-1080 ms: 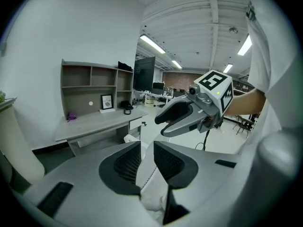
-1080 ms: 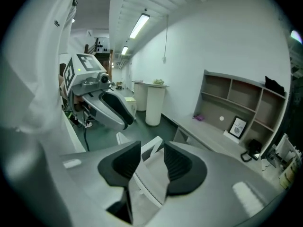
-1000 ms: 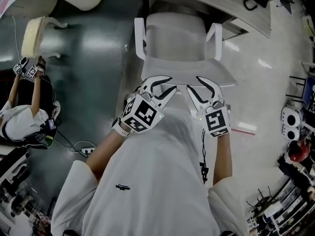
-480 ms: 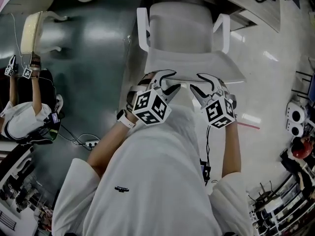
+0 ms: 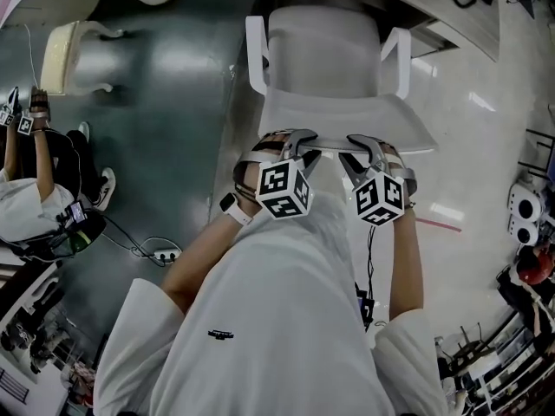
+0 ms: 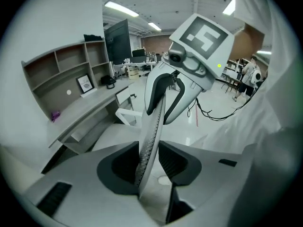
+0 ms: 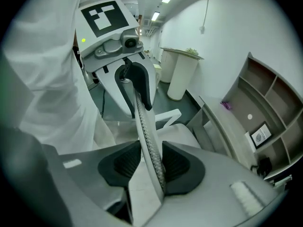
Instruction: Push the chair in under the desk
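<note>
The white chair (image 5: 323, 52) faces the desk (image 5: 395, 3), its seat partly beneath the desk's edge. Its thin mesh backrest (image 5: 347, 142) runs across the head view just ahead of me. My left gripper (image 5: 295, 143) sits over the backrest's top edge, jaws closing, pads against both faces. My right gripper (image 5: 366, 147) grips the same edge a hand's width to the right, jaws closing too. In the left gripper view the mesh edge (image 6: 150, 141) stands between the left gripper's (image 6: 149, 167) pads. In the right gripper view the mesh edge (image 7: 149, 145) stands between the right gripper's (image 7: 151, 167) pads.
A second pale chair (image 5: 65, 55) stands at the far left, near another person (image 5: 26, 206) seated on the floor. A power strip and cable (image 5: 160, 254) lie on the dark floor. Equipment racks (image 5: 525, 219) crowd the right side. Shelves (image 6: 71, 79) rise behind the desk.
Both grippers moved forward over the backrest's top edge and their jaws narrowed around it. The chair sits slightly farther up the view, toward the desk.
</note>
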`<action>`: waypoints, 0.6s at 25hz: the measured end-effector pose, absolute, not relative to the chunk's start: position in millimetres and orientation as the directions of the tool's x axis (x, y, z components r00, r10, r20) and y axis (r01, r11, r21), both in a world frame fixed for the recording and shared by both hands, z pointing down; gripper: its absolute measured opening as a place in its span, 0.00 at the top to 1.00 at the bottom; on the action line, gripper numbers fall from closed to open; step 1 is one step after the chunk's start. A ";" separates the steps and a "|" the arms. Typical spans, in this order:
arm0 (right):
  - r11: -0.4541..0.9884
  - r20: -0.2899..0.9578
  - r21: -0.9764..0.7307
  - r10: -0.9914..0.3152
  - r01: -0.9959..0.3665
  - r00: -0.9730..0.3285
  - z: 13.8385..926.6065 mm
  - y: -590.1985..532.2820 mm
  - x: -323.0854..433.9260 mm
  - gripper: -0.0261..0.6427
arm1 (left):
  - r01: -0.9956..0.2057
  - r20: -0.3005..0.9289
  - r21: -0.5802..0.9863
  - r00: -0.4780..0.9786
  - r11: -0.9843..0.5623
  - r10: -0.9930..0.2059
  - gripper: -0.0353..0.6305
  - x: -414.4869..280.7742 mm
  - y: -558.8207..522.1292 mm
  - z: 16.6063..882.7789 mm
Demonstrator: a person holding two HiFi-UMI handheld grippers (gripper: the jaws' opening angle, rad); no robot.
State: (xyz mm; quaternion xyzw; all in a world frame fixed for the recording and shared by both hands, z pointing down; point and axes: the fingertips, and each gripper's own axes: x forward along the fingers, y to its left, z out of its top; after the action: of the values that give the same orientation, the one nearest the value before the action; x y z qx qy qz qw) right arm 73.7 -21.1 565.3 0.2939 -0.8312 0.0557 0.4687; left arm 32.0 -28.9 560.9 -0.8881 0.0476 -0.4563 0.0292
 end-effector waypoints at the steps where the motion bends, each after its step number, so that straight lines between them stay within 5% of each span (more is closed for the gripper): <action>1: 0.820 0.812 0.185 -0.438 -0.542 -0.386 566.1 -21.3 73.8 0.74 | -0.068 0.814 -0.083 0.570 -0.994 -0.107 0.75 32.4 -28.6 562.4; 15: 0.782 0.803 0.193 -0.473 -0.592 -0.363 567.4 -45.6 71.4 0.74 | -0.046 0.808 -0.135 0.573 -0.990 -0.137 0.74 30.7 -56.8 566.6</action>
State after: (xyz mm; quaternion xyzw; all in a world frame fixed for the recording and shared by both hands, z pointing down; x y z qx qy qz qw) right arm 71.4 -45.6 567.4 0.3237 -0.8230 0.0643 0.4623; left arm 30.7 -56.8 566.6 -0.8856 0.0515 -0.4589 0.0496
